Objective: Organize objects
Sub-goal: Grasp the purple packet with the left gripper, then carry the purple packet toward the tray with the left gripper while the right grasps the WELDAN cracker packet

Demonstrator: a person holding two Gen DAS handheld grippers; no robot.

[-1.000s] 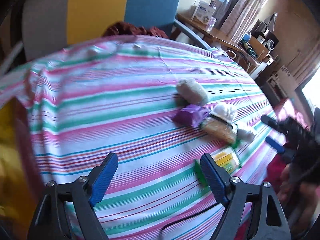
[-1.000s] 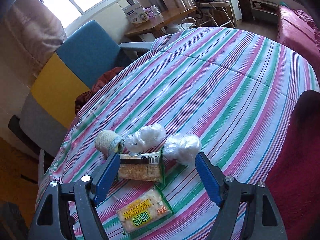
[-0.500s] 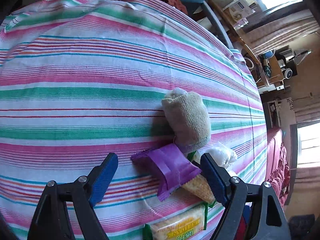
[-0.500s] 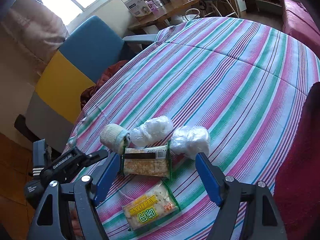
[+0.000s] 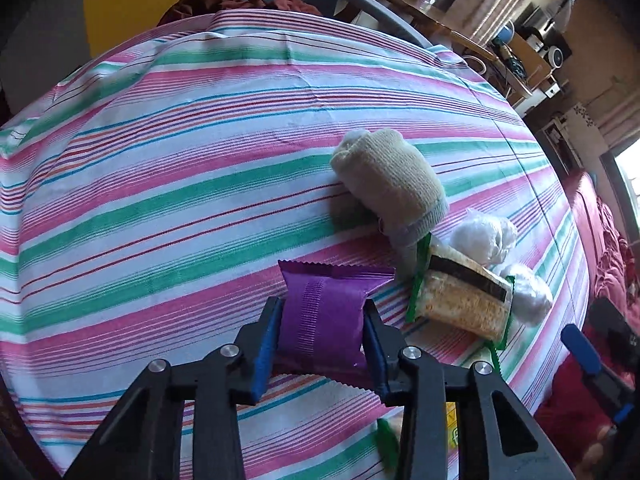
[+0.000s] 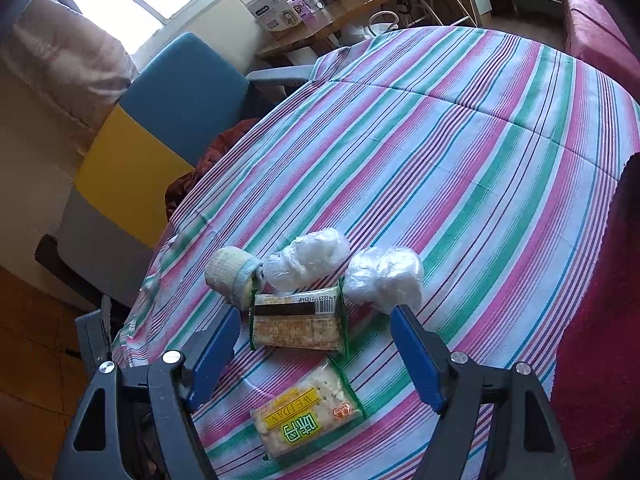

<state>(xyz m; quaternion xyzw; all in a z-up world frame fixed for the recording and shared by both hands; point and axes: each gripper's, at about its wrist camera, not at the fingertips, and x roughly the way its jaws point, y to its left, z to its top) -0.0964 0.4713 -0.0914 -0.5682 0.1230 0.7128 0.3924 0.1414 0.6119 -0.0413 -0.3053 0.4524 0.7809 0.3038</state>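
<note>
Two close downward wrist views, shared cracker pack [image 5: 460, 300] [image 6: 298, 322].

Black tool [image 5: 322, 326]; blue pads [image 5: 267, 344]; silver screws

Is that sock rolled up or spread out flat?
Rolled up. The sock sits as a fat bundle on the striped tablecloth, its cuff wrapped around the outside, beside the cracker packet.

Purple snack packet [image 5: 320, 316] on striped cloth [image 5: 160, 200]
</note>
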